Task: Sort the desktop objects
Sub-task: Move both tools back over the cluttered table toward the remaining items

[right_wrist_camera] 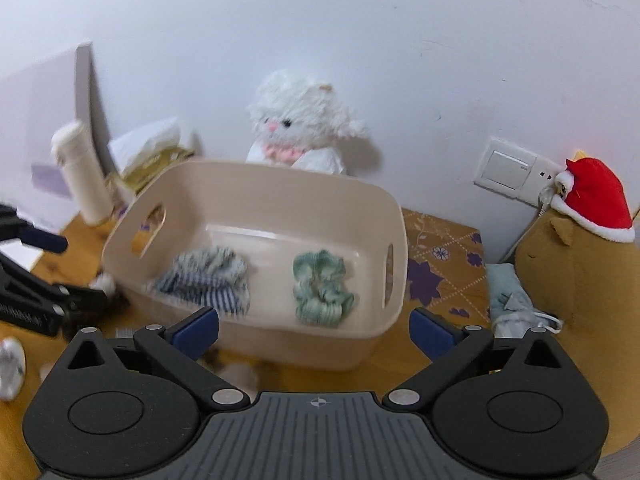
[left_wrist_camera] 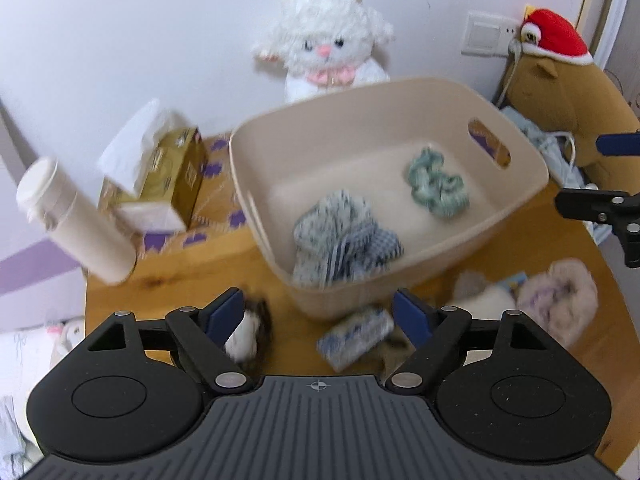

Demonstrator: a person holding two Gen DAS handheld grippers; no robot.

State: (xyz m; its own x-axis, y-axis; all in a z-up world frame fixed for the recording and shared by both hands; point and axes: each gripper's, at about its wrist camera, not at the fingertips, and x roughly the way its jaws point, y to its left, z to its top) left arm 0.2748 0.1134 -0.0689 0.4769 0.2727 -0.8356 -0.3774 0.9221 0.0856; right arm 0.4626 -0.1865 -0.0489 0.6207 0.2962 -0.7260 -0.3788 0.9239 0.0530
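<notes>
A beige bin [left_wrist_camera: 400,88] stands on the wooden table and holds a blue-and-white striped scrunchie [left_wrist_camera: 344,236] and a green scrunchie [left_wrist_camera: 436,184]. My left gripper [left_wrist_camera: 320,316] hovers open in front of the bin's near wall, with nothing between its fingers. Below it on the table lie a black-and-white fuzzy piece [left_wrist_camera: 248,332], a blue-white item [left_wrist_camera: 356,336] and a pale pink fluffy scrunchie [left_wrist_camera: 556,300]. In the right wrist view the bin [right_wrist_camera: 256,176], the striped scrunchie [right_wrist_camera: 208,280] and the green scrunchie [right_wrist_camera: 320,288] show again. My right gripper [right_wrist_camera: 314,328] is open and empty before the bin.
A white plush lamb [left_wrist_camera: 324,44] sits against the wall behind the bin. A tissue box [left_wrist_camera: 168,184] and a white bottle [left_wrist_camera: 76,220] stand at the left. A brown plush with a red hat [left_wrist_camera: 560,80], a folded pale-blue cloth [right_wrist_camera: 508,296] and a wall socket [right_wrist_camera: 508,168] are at the right.
</notes>
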